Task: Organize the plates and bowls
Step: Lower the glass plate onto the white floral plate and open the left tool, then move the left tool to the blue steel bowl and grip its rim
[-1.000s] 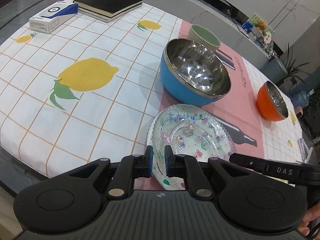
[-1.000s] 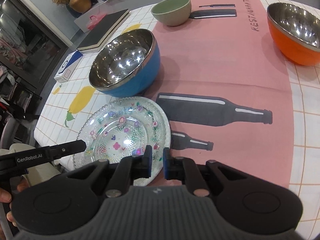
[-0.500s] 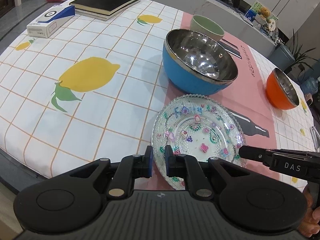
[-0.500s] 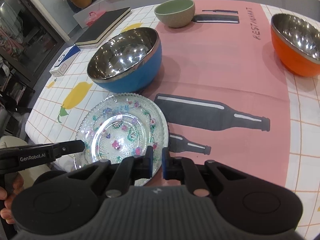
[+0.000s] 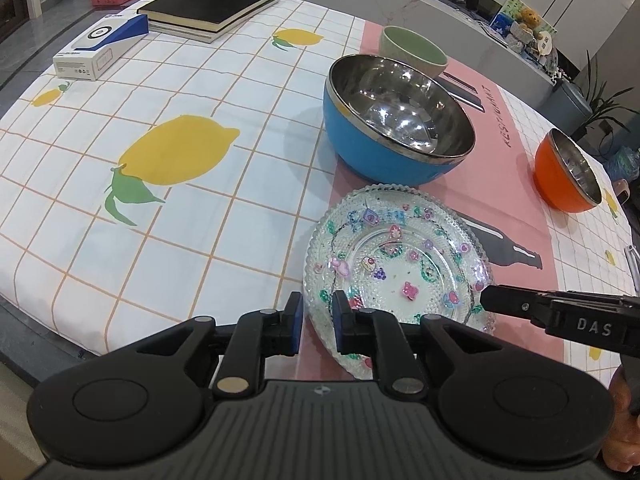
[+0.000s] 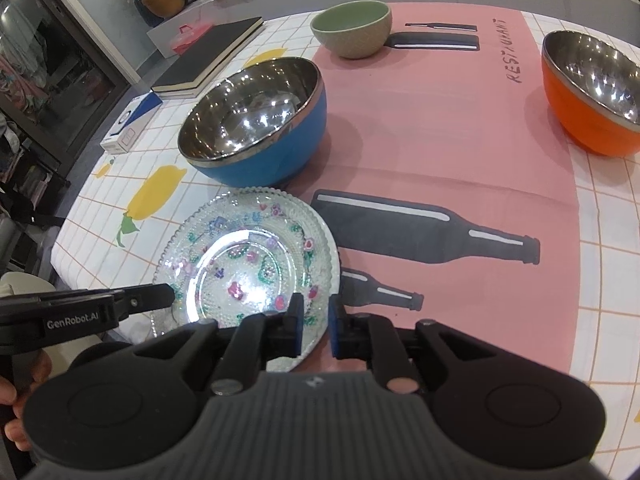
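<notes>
A clear glass plate (image 5: 400,264) with coloured flower stickers is held up near the table's front edge; it also shows in the right wrist view (image 6: 248,264). My left gripper (image 5: 317,316) is shut on its left rim. My right gripper (image 6: 314,324) is shut on its right rim. Behind the plate stands a big blue bowl (image 5: 396,120) with a steel inside, also in the right wrist view (image 6: 256,120). A small green bowl (image 6: 352,32) stands farther back. An orange bowl (image 6: 592,92) stands at the right.
The table (image 5: 100,240) has a lemon-print cloth and a pink mat (image 6: 460,140) with bottle prints. Black books (image 5: 212,4) and a white and blue box (image 5: 100,48) lie at the far left. The table's front edge is just below the plate.
Both grippers and the plate have risen and the plate has tilted a little; the table has dropped away below. The grips on the rim are unchanged.
</notes>
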`<control>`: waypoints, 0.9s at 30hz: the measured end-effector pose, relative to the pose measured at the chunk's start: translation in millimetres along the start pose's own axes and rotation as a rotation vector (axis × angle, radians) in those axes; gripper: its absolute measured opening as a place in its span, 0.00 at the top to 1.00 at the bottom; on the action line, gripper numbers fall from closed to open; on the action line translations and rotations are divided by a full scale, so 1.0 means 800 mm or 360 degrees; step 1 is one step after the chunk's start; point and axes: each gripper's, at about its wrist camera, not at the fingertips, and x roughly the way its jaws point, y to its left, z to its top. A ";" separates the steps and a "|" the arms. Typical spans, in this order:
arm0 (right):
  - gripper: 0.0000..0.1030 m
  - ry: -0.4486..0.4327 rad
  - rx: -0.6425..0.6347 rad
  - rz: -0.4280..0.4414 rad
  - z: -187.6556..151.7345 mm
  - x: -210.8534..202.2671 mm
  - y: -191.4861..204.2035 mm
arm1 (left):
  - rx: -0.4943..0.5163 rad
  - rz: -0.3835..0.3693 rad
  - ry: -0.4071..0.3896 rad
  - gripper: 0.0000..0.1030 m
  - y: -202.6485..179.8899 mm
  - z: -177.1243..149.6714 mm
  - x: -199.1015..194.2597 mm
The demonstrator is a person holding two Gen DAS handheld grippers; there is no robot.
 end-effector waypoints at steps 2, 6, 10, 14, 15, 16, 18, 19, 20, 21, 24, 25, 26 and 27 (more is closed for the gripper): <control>0.75 -0.0012 -0.0002 0.0010 0.001 -0.004 0.001 | -0.0006 -0.0001 0.0002 0.77 0.001 0.000 -0.002; 0.72 -0.0033 -0.0008 0.0020 0.002 -0.012 0.002 | 0.0015 -0.0024 -0.0016 0.76 0.000 0.003 -0.013; 0.71 -0.0072 -0.0008 0.0033 0.008 -0.025 0.001 | 0.0030 -0.0098 -0.0049 0.76 -0.003 0.016 -0.031; 0.59 -0.0139 -0.0023 0.0020 0.018 -0.042 0.003 | 0.0096 -0.0112 -0.0123 0.76 -0.014 0.036 -0.053; 0.59 -0.0163 -0.0031 0.0012 0.022 -0.046 0.003 | 0.0114 -0.0108 -0.0146 0.76 -0.018 0.043 -0.058; 0.59 -0.0184 -0.0037 0.0012 0.025 -0.051 0.003 | 0.0127 -0.0107 -0.0166 0.76 -0.020 0.049 -0.063; 0.59 -0.0219 -0.0033 0.0013 0.033 -0.059 0.002 | 0.0149 -0.0106 -0.0207 0.76 -0.026 0.062 -0.071; 0.59 -0.0235 -0.0029 0.0014 0.037 -0.063 0.001 | 0.0161 -0.0104 -0.0227 0.76 -0.029 0.068 -0.074; 0.59 -0.0253 -0.0024 0.0012 0.042 -0.066 0.000 | 0.0171 -0.0100 -0.0248 0.76 -0.031 0.075 -0.077; 0.59 -0.0267 -0.0023 0.0010 0.046 -0.069 0.000 | 0.0179 -0.0097 -0.0268 0.76 -0.033 0.082 -0.080; 0.59 -0.0302 -0.0012 0.0008 0.058 -0.075 -0.002 | 0.0191 -0.0096 -0.0318 0.76 -0.038 0.099 -0.085; 0.59 -0.0313 -0.0003 0.0014 0.062 -0.076 -0.004 | 0.0195 -0.0099 -0.0331 0.75 -0.040 0.104 -0.086; 0.59 -0.0323 0.0008 0.0020 0.065 -0.078 -0.005 | 0.0196 -0.0100 -0.0344 0.73 -0.042 0.109 -0.087; 0.59 -0.0331 0.0020 0.0025 0.068 -0.079 -0.005 | 0.0197 -0.0102 -0.0355 0.72 -0.044 0.113 -0.088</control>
